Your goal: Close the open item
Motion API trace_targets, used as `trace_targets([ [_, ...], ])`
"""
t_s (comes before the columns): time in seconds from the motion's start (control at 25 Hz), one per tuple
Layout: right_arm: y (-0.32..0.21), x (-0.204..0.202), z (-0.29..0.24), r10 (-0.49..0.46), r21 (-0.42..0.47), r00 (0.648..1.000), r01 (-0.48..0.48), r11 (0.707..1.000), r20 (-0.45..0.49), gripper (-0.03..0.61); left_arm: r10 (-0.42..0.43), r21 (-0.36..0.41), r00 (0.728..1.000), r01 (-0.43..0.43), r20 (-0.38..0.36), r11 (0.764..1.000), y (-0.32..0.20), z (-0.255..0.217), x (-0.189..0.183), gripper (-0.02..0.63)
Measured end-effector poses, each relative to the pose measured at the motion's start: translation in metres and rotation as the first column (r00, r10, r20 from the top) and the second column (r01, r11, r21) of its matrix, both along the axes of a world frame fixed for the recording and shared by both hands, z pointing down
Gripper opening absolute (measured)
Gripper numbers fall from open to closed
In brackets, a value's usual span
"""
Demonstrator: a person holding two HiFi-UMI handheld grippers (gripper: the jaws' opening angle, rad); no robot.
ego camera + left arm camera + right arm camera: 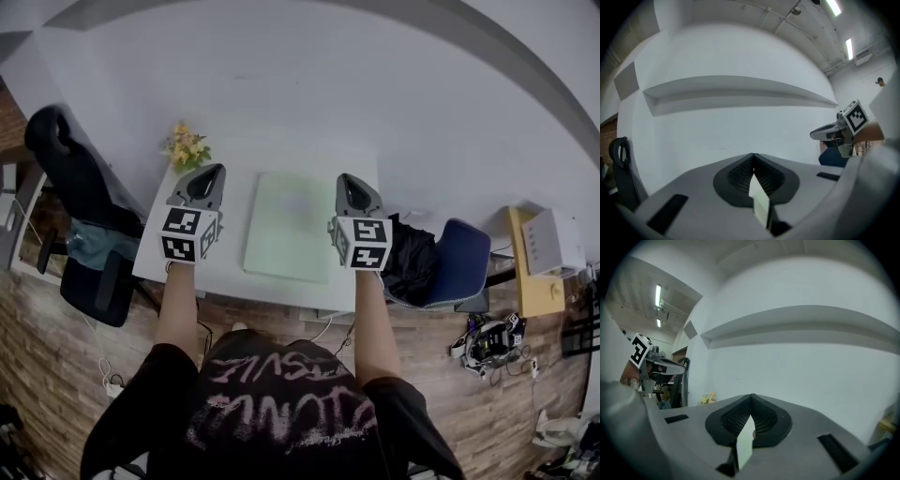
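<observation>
The pale green flat item, probably a laptop or a hinged case, lies on the white table, between the two tools as the head view shows them. Its top face is level and parallel to the table, with no raised lid or gap along any edge. From this steep angle it looks already shut, though a lid left slightly ajar would be hard to make out from here. The left tongs are held above the table's left part and the right tongs above its right edge. Neither touches the item. Each tool's own view looks out at the bare white wall rather than down at the table. In both, the ribbed jaws are pressed together at the tip with nothing held between them. Judged from how things lie, the closing itself seems done. What may remain is only a check that the lid sits fully down, or a light press on top. A small bunch of flowers stands at the far left corner of the table, well apart from the item.
</observation>
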State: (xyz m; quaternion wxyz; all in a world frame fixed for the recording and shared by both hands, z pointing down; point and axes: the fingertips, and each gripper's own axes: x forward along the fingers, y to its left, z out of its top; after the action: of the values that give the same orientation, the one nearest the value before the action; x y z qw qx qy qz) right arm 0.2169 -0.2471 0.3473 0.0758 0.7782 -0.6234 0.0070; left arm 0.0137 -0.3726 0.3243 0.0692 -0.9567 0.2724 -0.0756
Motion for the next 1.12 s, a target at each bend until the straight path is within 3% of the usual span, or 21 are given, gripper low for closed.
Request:
trace_targets([
  [1.12,0.013,0.013,-0.014,0.027,0.025,1.0,-0.026,0.999,-0.009,0.011,0.023,0.019,1.0,-0.023,-0.008,1.0,0.01,-0.007,0.016,0.003],
])
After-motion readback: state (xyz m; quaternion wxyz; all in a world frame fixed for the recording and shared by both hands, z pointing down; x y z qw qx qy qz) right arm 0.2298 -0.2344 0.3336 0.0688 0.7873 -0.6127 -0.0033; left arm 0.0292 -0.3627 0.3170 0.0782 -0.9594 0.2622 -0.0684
